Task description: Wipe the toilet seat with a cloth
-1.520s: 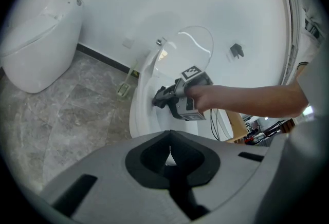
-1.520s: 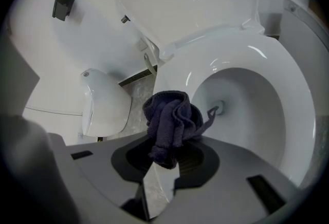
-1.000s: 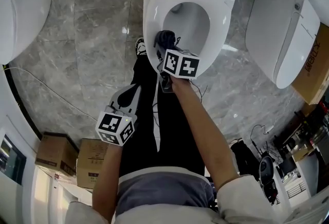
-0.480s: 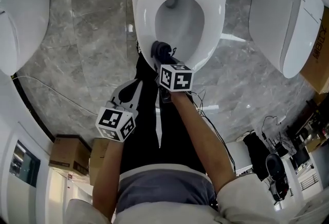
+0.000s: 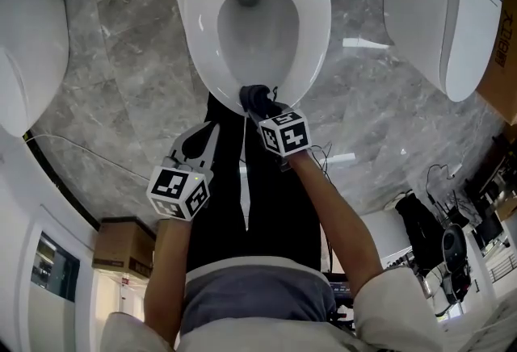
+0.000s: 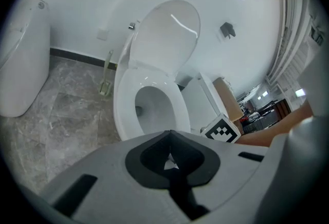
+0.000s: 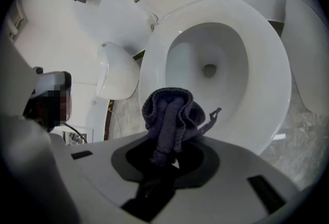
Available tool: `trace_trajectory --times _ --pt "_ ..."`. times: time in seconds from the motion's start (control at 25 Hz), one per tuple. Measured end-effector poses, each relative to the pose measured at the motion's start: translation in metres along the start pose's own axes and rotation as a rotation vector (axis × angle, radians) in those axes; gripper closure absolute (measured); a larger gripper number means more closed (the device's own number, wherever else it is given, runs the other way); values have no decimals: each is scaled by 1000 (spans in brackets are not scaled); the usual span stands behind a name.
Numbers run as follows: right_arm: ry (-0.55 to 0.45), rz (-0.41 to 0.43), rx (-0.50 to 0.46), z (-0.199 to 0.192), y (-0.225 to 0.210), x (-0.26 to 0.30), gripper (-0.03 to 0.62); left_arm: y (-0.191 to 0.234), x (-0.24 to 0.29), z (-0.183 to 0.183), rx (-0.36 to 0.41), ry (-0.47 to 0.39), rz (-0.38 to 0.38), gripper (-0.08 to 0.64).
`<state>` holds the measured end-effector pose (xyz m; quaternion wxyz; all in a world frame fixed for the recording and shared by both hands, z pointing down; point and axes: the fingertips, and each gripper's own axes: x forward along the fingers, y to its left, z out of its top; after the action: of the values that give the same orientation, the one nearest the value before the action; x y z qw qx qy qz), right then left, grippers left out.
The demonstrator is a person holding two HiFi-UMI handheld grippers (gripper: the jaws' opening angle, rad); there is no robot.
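— Where is the cloth?
— I find the dark purple bunched cloth (image 7: pixel 169 115) at the front rim of the white oval toilet seat (image 5: pixel 317 19). My right gripper (image 7: pixel 172 162) is clamped on it.
— And the other?
— My left gripper (image 6: pixel 168 160) is closed on nothing, apart from the seat.

Lighting: bright, even, falling from overhead; glare streaking toilet seat (image 5: pixel 199 27) and polished floor (image 5: pixel 121 60). Both gripper views bending at edges, corners darkening to black; near foreground blurring.
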<state>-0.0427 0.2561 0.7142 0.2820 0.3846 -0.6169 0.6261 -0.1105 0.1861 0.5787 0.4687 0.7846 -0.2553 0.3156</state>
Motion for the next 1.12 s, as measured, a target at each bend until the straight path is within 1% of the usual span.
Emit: trace_trajectory --times 0.2,0.4,0.48,0.64,0.8,0.96,1.12 --pt "76 19 -114 -17 -30 -19 512 -13 10 -4 18 19 -8 551" --pt "115 1 -266 -16 -61 -41 512 -27 17 -5 30 23 -8 551" --pt "137 6 -299 -13 -72 -48 512 -29 19 -4 29 20 1 551" --pt "168 -1 -328 1 -93 -61 509 -35 23 1 29 14 14 551" --pt "185 -16 -404 24 -115 -73 508 -45 31 3 10 -4 23 551" --pt "195 -32 -452 46 -134 -84 508 -54 37 1 -11 -13 43 551" --pt "231 -49 -555 63 -142 -88 508 -65 43 2 -33 -20 35 551"
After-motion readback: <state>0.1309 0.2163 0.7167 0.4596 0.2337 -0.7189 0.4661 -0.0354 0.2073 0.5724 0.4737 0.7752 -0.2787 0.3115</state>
